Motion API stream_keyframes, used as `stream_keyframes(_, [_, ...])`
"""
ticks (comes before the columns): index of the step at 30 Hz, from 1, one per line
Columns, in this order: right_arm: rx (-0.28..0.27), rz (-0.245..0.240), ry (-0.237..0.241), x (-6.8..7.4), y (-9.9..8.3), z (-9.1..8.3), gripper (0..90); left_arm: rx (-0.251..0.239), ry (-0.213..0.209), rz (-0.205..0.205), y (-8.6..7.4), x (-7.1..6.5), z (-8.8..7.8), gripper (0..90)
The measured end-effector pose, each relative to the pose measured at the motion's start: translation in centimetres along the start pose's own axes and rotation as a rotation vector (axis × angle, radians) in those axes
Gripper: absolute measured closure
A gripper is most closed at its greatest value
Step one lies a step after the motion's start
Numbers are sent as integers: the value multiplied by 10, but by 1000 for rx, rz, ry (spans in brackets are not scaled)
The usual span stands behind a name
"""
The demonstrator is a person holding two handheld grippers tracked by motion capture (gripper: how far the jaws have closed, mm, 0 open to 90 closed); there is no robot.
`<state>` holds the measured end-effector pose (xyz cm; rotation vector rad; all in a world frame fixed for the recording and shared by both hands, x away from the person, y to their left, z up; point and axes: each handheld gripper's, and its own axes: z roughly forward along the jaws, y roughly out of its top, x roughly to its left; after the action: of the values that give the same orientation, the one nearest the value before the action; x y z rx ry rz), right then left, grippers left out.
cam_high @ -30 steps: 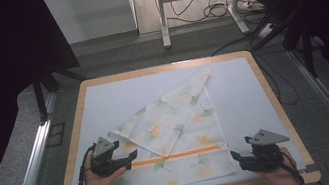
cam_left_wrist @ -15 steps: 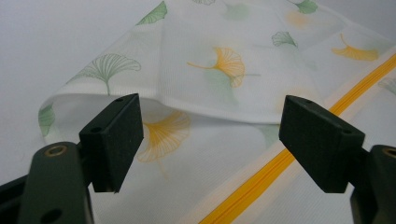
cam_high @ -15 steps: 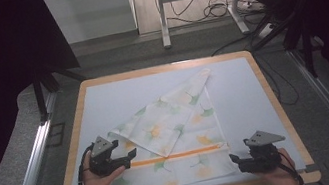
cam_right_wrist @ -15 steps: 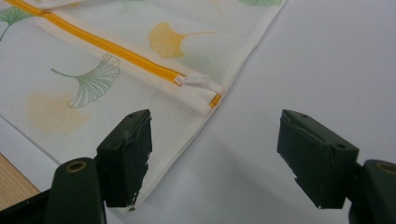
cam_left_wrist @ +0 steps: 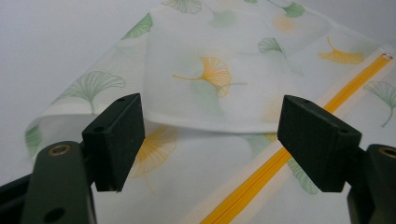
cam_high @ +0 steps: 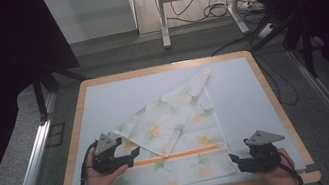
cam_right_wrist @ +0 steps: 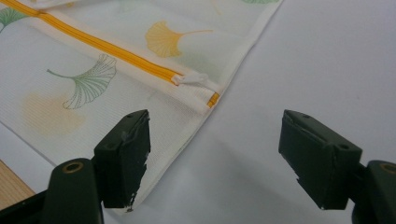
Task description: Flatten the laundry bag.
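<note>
A white mesh cloth bag [cam_high: 180,135] printed with green and orange ginkgo leaves lies on the white table mat, one corner folded over into a triangle that points to the far right. An orange zipper [cam_high: 178,155] runs across it, ending in a white pull [cam_right_wrist: 191,78]. My left gripper [cam_high: 133,153] stands open over the bag's left part, the folded edge [cam_left_wrist: 210,125] just ahead of its jaws. My right gripper [cam_high: 235,158] stands open at the bag's near right corner [cam_right_wrist: 187,135], one jaw over the cloth, the other over bare mat.
The white mat [cam_high: 113,101] sits in a wooden table frame [cam_high: 158,69]. Beyond the table stand a metal desk frame [cam_high: 198,5] and floor cables [cam_high: 219,9]. Metal rails [cam_high: 32,165] run along both sides.
The left gripper has shifted slightly toward the person. The right gripper has also drawn back a little toward the near edge. The cloth has not moved.
</note>
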<state>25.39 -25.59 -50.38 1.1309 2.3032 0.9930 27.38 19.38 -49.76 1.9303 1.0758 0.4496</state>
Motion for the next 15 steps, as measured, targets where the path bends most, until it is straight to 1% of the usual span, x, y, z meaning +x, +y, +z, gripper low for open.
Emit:
stream_keyframes(1, [0, 0, 0, 0, 0, 0, 244, 0, 0, 0, 0, 0, 0, 233])
stream_keyframes(2, [1, 1, 1, 0, 0, 0, 245, 4, 0, 14, 2, -3, 2, 233])
stream_keyframes(3, [2, 3, 2, 1, 0, 0, 245, 4, 0, 14, 2, -3, 2, 236])
stream_keyframes(4, [3, 2, 3, 1, 0, 0, 244, 10, -9, 24, 4, -5, 5, 236])
stream_keyframes(5, [5, 2, 4, 1, 0, 1, 245, 10, -9, 24, 4, -5, 5, 236])
stream_keyframes(7, [6, 3, 4, 1, 0, 1, 245, 15, -15, 39, 6, -7, 8, 238])
stream_keyframes(9, [7, 4, 4, 1, 0, 2, 245, 18, -27, 49, 7, -8, 9, 242])
stream_keyframes(10, [9, 5, 6, 2, 0, 2, 245, 14, -53, 55, 9, -10, 10, 246])
stream_keyframes(11, [9, 5, 6, 2, 0, 2, 245, 14, -53, 55, 9, -10, 10, 249])
stream_keyframes(12, [10, 6, 4, 2, 0, 2, 249, 19, -71, 68, 10, -12, 11, 250])
stream_keyframes(13, [10, 6, 4, 2, 0, 2, 249, 19, -71, 68, 10, -12, 11, 255])
stream_keyframes(14, [4, 5, 6, 3, 0, 2, 252, 27, -72, 84, 12, -14, 13, 259])
stream_keyframes(15, [4, 5, 6, 3, 0, 2, 252, 27, -72, 84, 12, -14, 13, 260])
